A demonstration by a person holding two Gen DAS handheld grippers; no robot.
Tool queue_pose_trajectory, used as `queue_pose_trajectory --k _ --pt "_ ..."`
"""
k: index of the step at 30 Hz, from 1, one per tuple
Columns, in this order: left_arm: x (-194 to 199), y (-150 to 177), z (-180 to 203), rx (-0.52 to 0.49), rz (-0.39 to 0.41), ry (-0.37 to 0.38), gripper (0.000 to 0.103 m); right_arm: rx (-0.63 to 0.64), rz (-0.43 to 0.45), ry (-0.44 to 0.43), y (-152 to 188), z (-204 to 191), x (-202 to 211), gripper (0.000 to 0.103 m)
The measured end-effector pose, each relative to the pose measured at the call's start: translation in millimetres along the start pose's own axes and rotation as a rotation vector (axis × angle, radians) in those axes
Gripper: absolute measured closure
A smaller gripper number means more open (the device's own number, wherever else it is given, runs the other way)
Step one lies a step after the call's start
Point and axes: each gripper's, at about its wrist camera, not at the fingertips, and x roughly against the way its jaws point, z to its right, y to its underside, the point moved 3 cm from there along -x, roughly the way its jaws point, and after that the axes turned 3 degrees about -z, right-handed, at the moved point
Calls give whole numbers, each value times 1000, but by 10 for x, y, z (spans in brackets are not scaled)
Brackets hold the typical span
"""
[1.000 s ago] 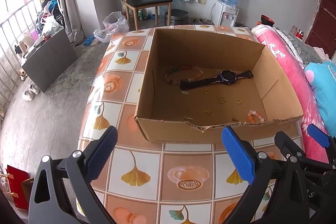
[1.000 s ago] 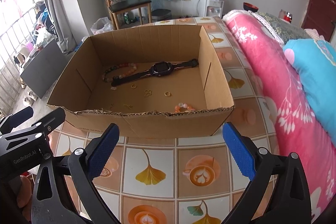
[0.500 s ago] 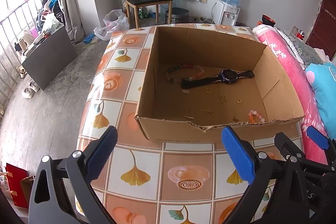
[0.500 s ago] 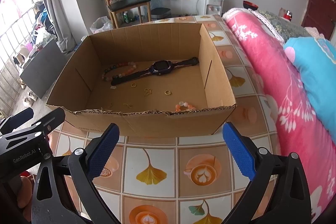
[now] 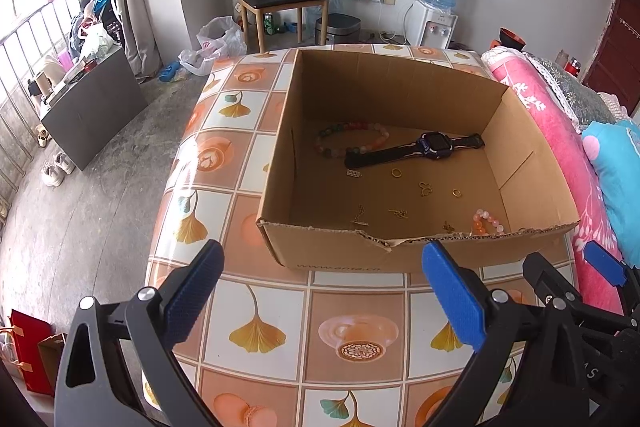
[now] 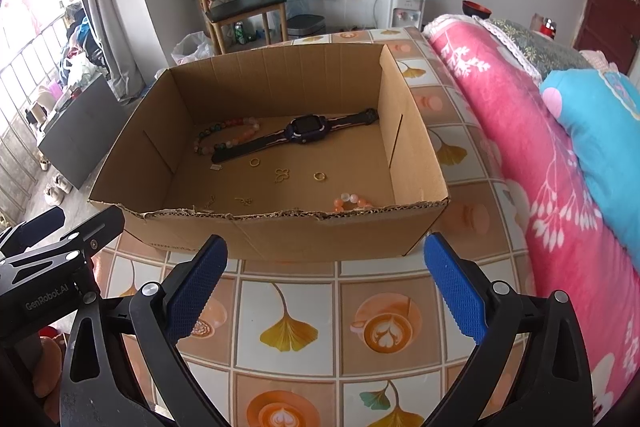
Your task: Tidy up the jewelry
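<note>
At lower left of the right wrist view, the left gripper shows beside the cardboard box, whereas the left wrist view catches the right gripper at lower right. Jewelry lies inside the box, watch at upper centre, beyond both spread, empty claws.

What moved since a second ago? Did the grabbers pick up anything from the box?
Hardly anything. The left gripper and right gripper drifted only a touch, both open and empty, short of the cardboard box. Nothing was picked up or let go. The watch, bead bracelets and small gold pieces lie where they were.
</note>
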Motion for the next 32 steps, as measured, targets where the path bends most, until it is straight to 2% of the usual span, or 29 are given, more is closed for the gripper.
queue_pose_trajectory --k 32 --pt "17 6 48 3 -3 6 6 -24 -6 7 39 44 3 8"
